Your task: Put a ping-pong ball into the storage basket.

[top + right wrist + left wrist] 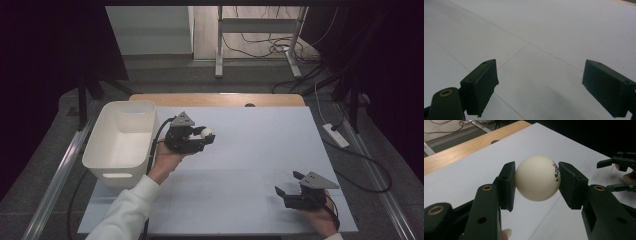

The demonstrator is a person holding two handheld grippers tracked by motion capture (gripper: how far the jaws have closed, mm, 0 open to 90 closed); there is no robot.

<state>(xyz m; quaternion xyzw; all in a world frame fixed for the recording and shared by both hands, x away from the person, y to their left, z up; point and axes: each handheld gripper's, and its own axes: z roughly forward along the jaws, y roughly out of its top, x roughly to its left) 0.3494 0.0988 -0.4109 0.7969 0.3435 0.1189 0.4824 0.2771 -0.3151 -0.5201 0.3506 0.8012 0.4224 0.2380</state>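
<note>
I am holding the ball (537, 178) in the left hand-held gripper (202, 136), its two jaws closing on opposite sides of the ball at about its widest line, so the pads are bearing squarely and the ball is sitting clear of the table (250, 150). In the high view the ball (207, 133) is showing at the jaw tips, raised above the white sheet and just beside the right wall of the bin (122, 140). The bin is standing upright at the table's left edge with its mouth open upward, which I am judging to be the intended drop point; the left hand (167, 161) is keeping the load near that rim, presumably to shorten the carry. The right hand-held gripper (287, 186) is resting low near the front right corner, well apart from the ball, jaws spread wide and gripping nothing; its own view is looking along bare sheet between the pads. I am reading it as parked out of the way. The printed mark on the ball is pressing against one pad, too blurred to read.
</note>
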